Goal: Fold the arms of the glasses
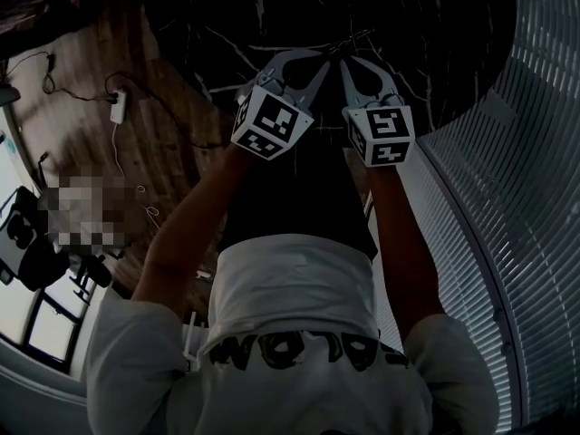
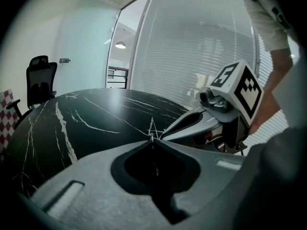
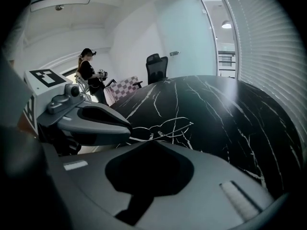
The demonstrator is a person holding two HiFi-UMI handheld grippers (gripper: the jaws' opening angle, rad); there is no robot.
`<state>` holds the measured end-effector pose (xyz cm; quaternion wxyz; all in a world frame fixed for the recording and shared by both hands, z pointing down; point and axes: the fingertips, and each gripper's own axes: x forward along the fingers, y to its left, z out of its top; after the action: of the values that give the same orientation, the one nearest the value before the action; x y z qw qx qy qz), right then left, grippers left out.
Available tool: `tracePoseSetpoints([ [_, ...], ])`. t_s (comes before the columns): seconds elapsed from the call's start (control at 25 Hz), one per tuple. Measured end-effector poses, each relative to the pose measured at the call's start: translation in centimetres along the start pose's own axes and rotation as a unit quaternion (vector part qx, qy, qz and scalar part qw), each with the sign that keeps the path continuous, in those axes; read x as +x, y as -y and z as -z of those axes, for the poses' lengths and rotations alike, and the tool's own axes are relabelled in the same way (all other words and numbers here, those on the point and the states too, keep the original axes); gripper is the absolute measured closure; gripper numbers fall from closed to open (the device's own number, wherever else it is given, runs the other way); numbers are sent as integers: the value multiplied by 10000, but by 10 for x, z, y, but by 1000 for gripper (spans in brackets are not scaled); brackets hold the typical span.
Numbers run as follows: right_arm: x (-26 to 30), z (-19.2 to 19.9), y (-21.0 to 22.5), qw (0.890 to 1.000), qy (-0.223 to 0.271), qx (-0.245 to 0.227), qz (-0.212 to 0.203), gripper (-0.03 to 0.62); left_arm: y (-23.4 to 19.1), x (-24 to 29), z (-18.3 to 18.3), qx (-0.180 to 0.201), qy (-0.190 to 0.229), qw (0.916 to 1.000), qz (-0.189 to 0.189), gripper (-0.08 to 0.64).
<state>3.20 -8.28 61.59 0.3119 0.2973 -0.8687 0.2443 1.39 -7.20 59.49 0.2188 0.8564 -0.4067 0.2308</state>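
Observation:
The glasses [image 3: 172, 126] are a thin wire frame, hard to see against the black marble table [image 3: 230, 109]. In the head view they lie at the far tips of both grippers, as faint wires [image 1: 351, 42]. My left gripper [image 2: 151, 139] is shut, and a fine wire of the glasses [image 2: 152, 128] runs out from between its tips. My right gripper [image 3: 149, 140] is shut too, with the wire frame meeting its closed tips. The two grippers converge tip to tip: left gripper [image 1: 326, 59], right gripper [image 1: 343, 62].
The table's curved edge runs along a glass wall with blinds [image 1: 535, 152]. A black office chair [image 3: 157, 66] and a checkered chair [image 3: 122, 87] stand beyond the table. A person [image 3: 88, 75] stands at the back. A power strip [image 1: 118, 107] lies on the wooden floor.

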Motion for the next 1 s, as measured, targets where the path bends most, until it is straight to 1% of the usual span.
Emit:
tracePoseSetpoints([
  [0.12,-12,-1,1,10000,43,-56,68,581,-5,-3,1,-29,6,10000,-67,552],
  [0.2,-23,1,-2,9998,58,-172,40,574,-7,-4,1,-36,0,9999,-95,552],
  [0.28,-33,8,-11,9991,-15,-411,-40,562,-9,-3,1,-28,0,9999,-108,552],
  [0.4,-42,25,-27,9956,-212,-891,-176,539,-8,-1,0,-2,-7,9999,-104,552],
  [0.48,-42,39,-35,9907,-404,-1291,-169,522,-8,-1,0,3,-21,10000,-98,552],
  [0.6,-39,55,-37,9775,-622,-2013,-44,514,-8,0,0,0,-51,9999,-100,552],
  [0.68,-37,60,-35,9709,-688,-2292,29,514,-7,0,1,20,-67,9999,-85,552],
  [0.76,-36,60,-30,9687,-699,-2377,120,520,-5,0,2,30,-91,9999,-68,554],
  [1.0,-36,47,-3,9691,-646,-2340,450,526,-2,-2,6,34,-136,9999,-18,554],
])
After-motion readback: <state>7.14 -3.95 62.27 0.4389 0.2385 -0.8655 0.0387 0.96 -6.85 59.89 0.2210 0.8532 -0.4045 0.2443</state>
